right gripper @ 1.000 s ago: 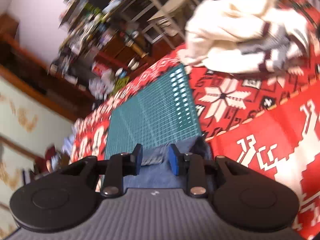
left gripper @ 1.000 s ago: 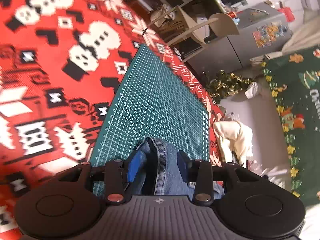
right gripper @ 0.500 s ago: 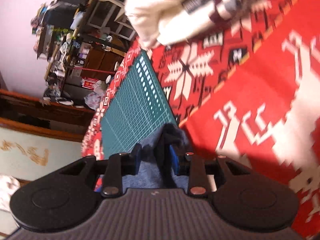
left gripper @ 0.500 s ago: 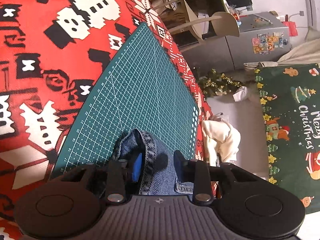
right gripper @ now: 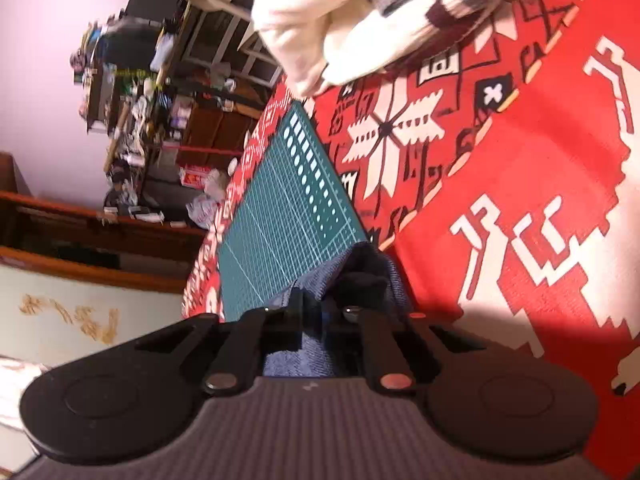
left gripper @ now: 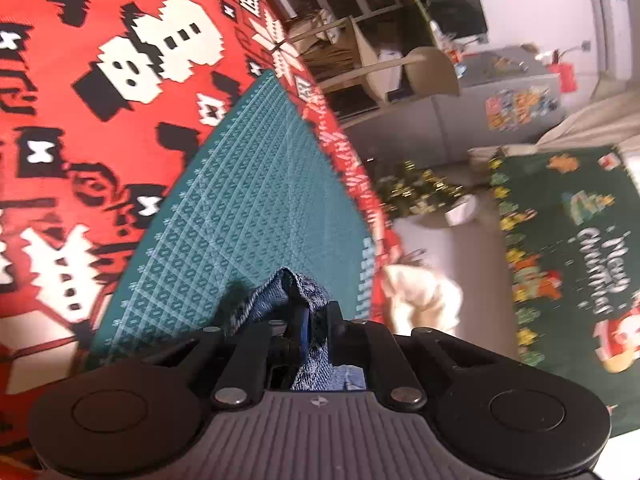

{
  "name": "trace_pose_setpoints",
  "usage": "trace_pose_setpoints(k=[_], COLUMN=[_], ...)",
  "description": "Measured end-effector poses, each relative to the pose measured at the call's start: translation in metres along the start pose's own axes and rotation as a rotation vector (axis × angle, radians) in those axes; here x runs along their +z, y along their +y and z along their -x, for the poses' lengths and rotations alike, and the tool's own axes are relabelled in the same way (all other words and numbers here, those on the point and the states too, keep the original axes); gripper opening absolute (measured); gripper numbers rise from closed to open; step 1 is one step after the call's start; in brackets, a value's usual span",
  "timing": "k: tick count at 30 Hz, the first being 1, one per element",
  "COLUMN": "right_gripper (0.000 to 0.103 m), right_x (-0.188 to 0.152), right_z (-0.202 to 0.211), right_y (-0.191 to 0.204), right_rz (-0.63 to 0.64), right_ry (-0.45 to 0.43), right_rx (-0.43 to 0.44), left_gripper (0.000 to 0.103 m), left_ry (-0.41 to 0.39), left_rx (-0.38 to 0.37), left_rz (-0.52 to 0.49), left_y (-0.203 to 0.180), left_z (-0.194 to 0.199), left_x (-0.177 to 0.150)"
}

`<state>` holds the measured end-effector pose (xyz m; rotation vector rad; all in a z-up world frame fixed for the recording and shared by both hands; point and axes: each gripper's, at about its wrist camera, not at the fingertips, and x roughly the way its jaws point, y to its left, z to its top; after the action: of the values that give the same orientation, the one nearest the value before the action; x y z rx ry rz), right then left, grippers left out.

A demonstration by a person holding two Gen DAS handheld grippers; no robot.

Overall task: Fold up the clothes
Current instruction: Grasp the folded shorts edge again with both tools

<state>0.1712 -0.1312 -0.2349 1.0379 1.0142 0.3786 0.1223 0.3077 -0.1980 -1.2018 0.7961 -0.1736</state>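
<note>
A blue denim garment (left gripper: 298,292) is pinched in my left gripper (left gripper: 316,320), whose jaws are closed tight on a bunched fold of it, above the near end of the green cutting mat (left gripper: 248,200). My right gripper (right gripper: 324,308) is shut on another part of the same denim (right gripper: 376,272), at the mat's (right gripper: 288,204) near corner where it meets the red patterned cloth (right gripper: 520,160). Most of the garment hangs below both grippers, hidden by their bodies.
A cream and grey knitted sweater (right gripper: 360,12) lies bunched on the red cloth beyond the mat. A cream garment (left gripper: 424,296) lies off the table's edge. Chairs and shelves (left gripper: 380,60) stand past the far edge. A green Christmas banner (left gripper: 568,248) is at the right.
Both grippers closed from partly open to tight on the denim. The left view tilted and shifted, and the right gripper swung so the sweater now sits at the top.
</note>
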Motion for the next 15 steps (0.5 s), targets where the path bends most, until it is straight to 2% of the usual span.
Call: trace_pose_setpoints(k=[3,4,5,7,9,10,15], right_gripper=[0.01,0.017,0.02,0.032,0.037,0.04,0.043], right_x=[0.002,0.002,0.002,0.001,-0.003,-0.004,-0.011], right_z=[-0.007,-0.008,-0.009,-0.011,-0.013,-0.014,-0.024], right_y=[-0.005,-0.006,-0.005,-0.002,0.004,0.006,0.017], right_rz=[-0.025,-0.025,-0.027,-0.004,0.032,0.045,0.124], right_ry=[0.007,0.007,0.005,0.018,0.031,0.044,0.083], right_rx=[0.021,0.025,0.026,0.016,0.004,0.002,-0.044], left_gripper=[0.008,0.008,0.008,0.012,0.022,0.024,0.025], left_ry=[-0.002,0.0,0.003,0.005,0.013,0.018,0.07], left_rx=[0.023,0.022,0.021,0.023,0.021,0.022,0.073], left_rz=[0.019,0.024,0.018,-0.009,-0.034,-0.039,-0.058], left_y=[0.008,0.01,0.009,0.005,0.002,0.002,0.003], left_z=[-0.006,-0.007,-0.005,-0.002,0.002,0.003,0.0], left_x=[0.0,0.001,0.001,0.001,-0.002,-0.003,-0.01])
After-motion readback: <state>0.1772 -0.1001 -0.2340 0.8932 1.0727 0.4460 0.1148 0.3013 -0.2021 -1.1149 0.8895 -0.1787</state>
